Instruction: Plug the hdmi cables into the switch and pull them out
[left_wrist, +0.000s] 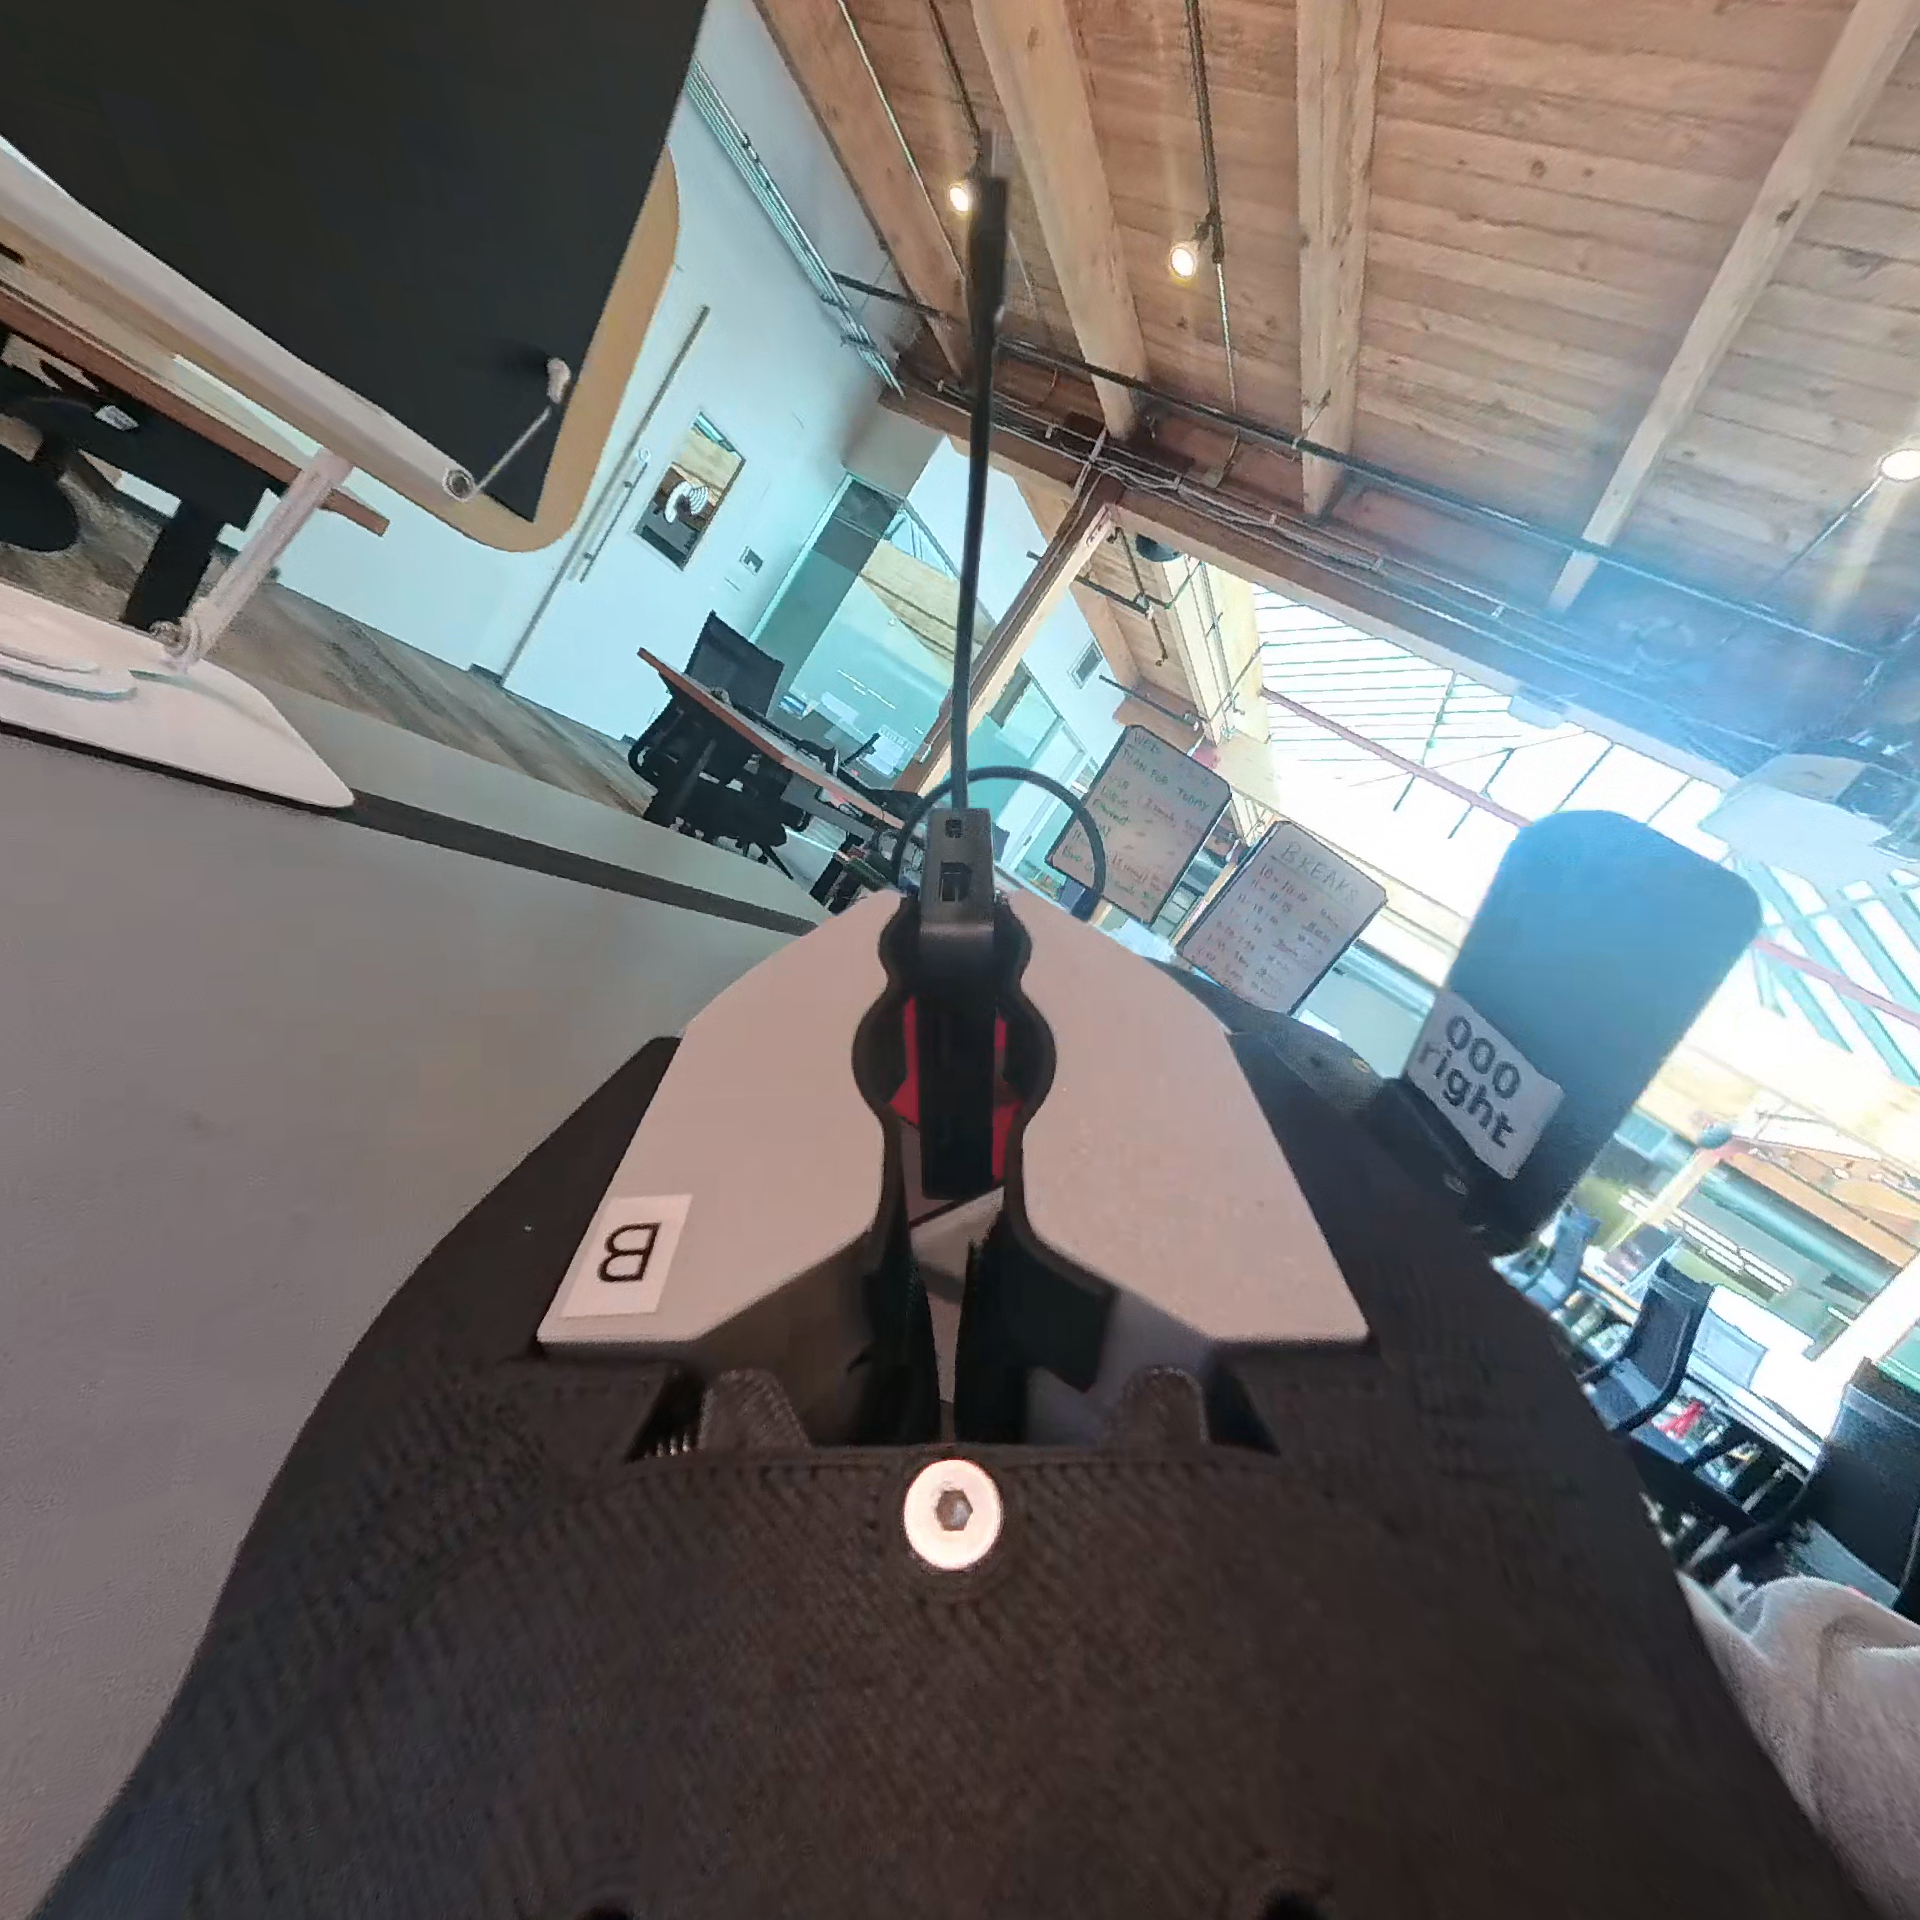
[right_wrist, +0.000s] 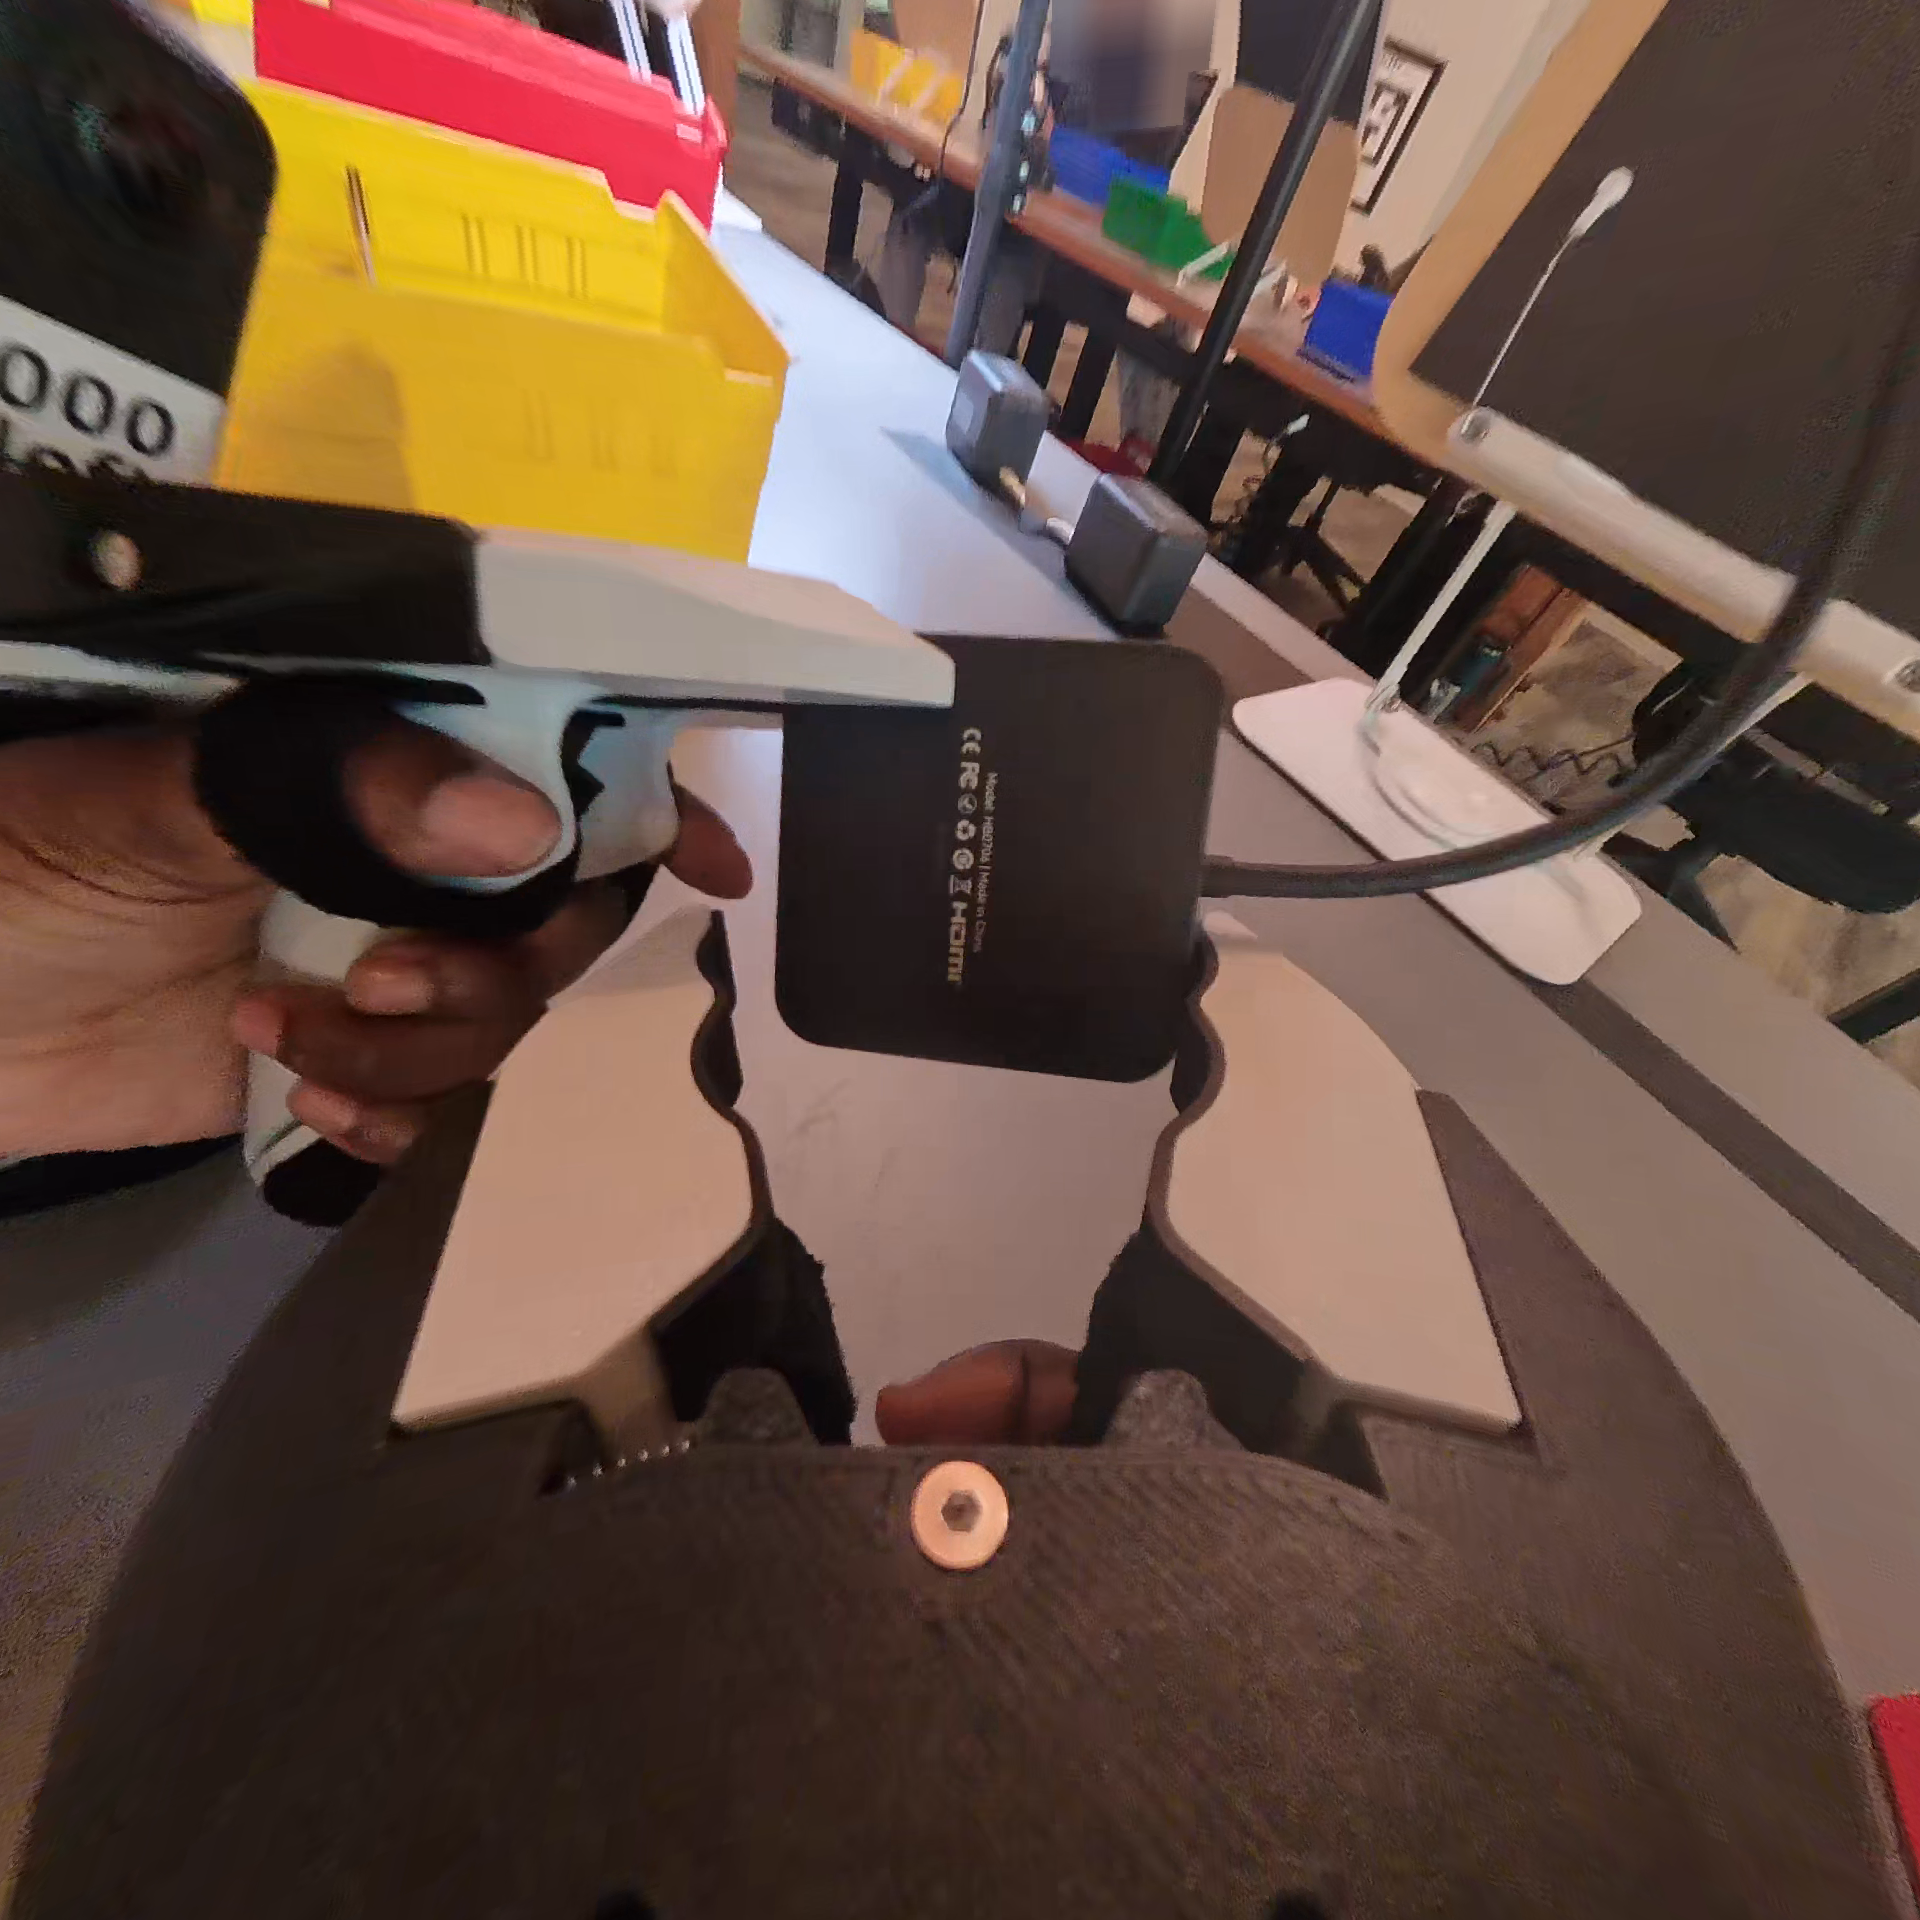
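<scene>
A pale grey table (right_wrist: 935, 1164), matte, crossed by a darker grey strip (right_wrist: 1714, 1122) near its far edge. On it, toward the far left: a yellow bin (right_wrist: 499, 353) with a red bin (right_wrist: 488, 83) right behind, touching or nearly so. Farther along the edge, two small grey blocks (right_wrist: 1060, 488) close together, next to a black pole (right_wrist: 1257, 239). On the right, a flat white stand base (right_wrist: 1455, 842) resting across the dark strip, with a clear upright rising from it. In the left wrist view, the same grey top (left_wrist: 260, 1039), strip (left_wrist: 582, 862) and white base (left_wrist: 177, 727).
</scene>
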